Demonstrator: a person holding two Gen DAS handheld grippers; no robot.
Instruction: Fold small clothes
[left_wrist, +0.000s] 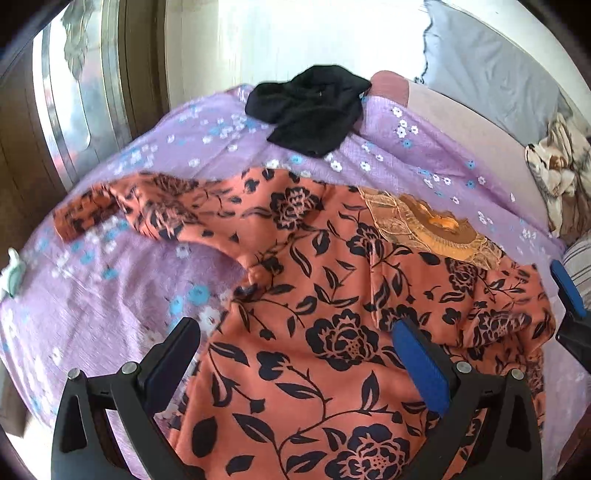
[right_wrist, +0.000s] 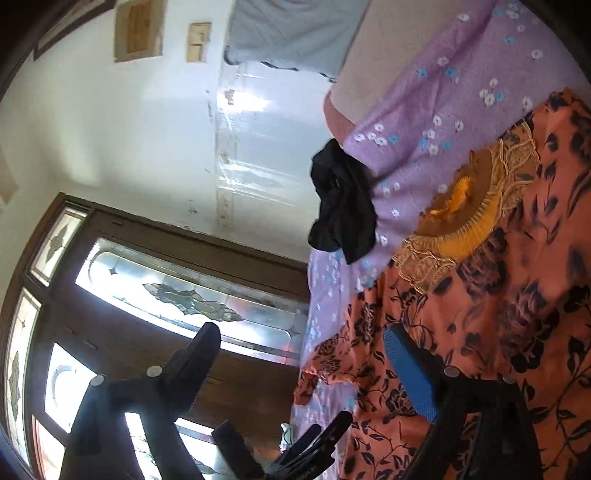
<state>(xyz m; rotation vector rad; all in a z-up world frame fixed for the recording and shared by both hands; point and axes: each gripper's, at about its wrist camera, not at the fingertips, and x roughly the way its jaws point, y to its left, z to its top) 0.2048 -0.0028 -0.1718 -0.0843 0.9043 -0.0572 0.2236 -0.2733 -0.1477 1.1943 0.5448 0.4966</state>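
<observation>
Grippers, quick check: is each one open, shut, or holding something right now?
Left gripper: open, empty, above the orange floral garment.
Right gripper: open, empty, nothing between its fingers.

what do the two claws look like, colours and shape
Both match: the left claw and the right claw each have black angular frames with round silver pivot pins, ending in two flat tapered fingers, one showing a blue ribbed pad. No cables or sleeves show.
</observation>
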